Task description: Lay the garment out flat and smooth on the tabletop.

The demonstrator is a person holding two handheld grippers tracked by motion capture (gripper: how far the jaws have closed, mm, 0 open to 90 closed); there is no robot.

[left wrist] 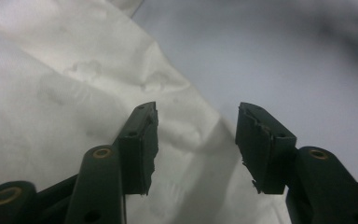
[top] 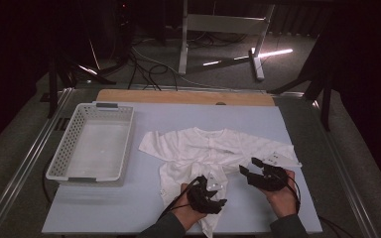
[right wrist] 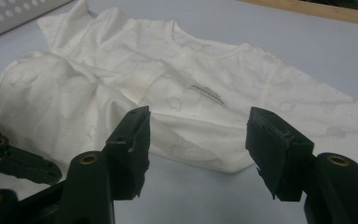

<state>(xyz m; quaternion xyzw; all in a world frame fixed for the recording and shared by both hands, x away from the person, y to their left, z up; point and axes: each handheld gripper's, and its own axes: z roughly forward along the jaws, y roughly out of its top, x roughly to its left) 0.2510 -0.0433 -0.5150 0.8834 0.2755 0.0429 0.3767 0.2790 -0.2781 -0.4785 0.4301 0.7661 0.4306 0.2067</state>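
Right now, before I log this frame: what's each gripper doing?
Left gripper: open, holding nothing, over the white garment.
Right gripper: open, holding nothing, facing the garment.

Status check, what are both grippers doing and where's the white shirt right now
Left gripper open over the white shirt's lower part. Right gripper open, short of the hem. Shirt lies rumpled on the table. Basket off left.

Left gripper [left wrist: 196,144], right gripper [right wrist: 198,149]: jaws apart.

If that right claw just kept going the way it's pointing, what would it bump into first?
Most likely the white garment: the open right claw points at its near edge, with a strip of bare blue table before it. Depth is hard to judge.
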